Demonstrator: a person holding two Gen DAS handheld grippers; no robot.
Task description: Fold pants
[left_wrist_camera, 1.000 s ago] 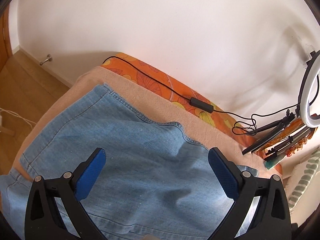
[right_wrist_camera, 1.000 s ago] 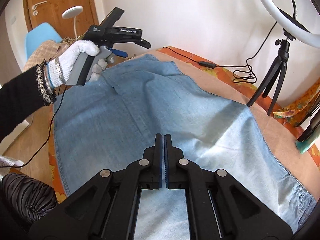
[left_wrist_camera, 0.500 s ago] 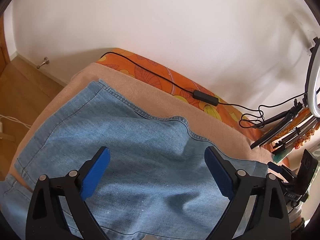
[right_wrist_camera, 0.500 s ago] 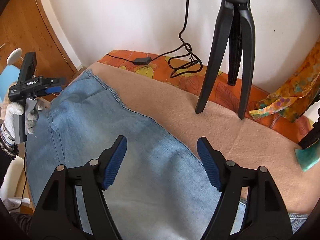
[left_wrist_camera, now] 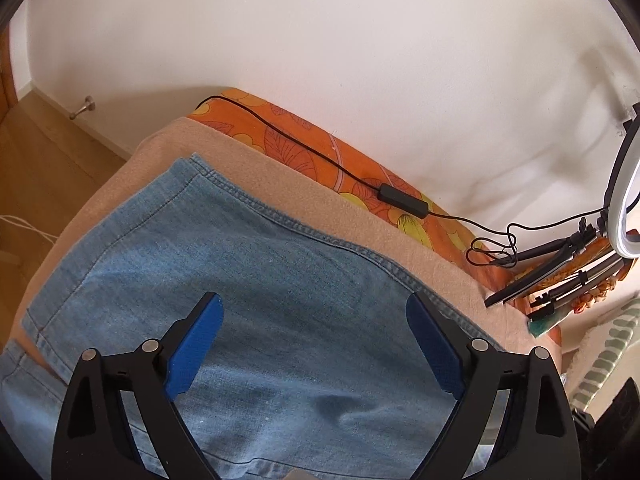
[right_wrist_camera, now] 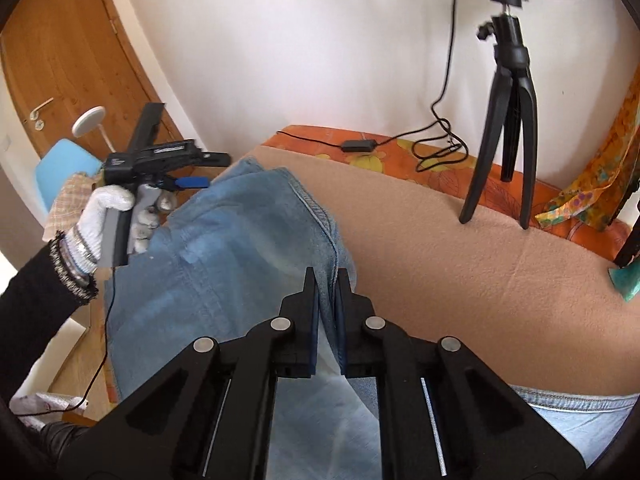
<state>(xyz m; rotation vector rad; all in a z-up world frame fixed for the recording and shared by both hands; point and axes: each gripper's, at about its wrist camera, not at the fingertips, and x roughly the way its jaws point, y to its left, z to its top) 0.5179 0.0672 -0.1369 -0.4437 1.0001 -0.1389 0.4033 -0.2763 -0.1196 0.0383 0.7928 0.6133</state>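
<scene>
Only one pants [left_wrist_camera: 280, 304], two claws: right claw [right_wrist_camera: 328, 280] closing on denim.

The pants [right_wrist_camera: 224, 240] you were folding were light blue denim, faded paler across the middle, with darker stitched seams and hems. They lay spread over the tan blanket [right_wrist_camera: 460, 264], most of the fabric flat with soft wrinkles. In your left wrist view a stitched edge [left_wrist_camera: 320, 236] ran diagonally across the blanket toward the far corner, lying flat. In your right wrist view one seamed edge [right_wrist_camera: 332, 248] was lifted off the blanket and bunched into a raised fold, while a hemmed strip [right_wrist_camera: 572, 402] lay flat along the blanket's near side.
</scene>
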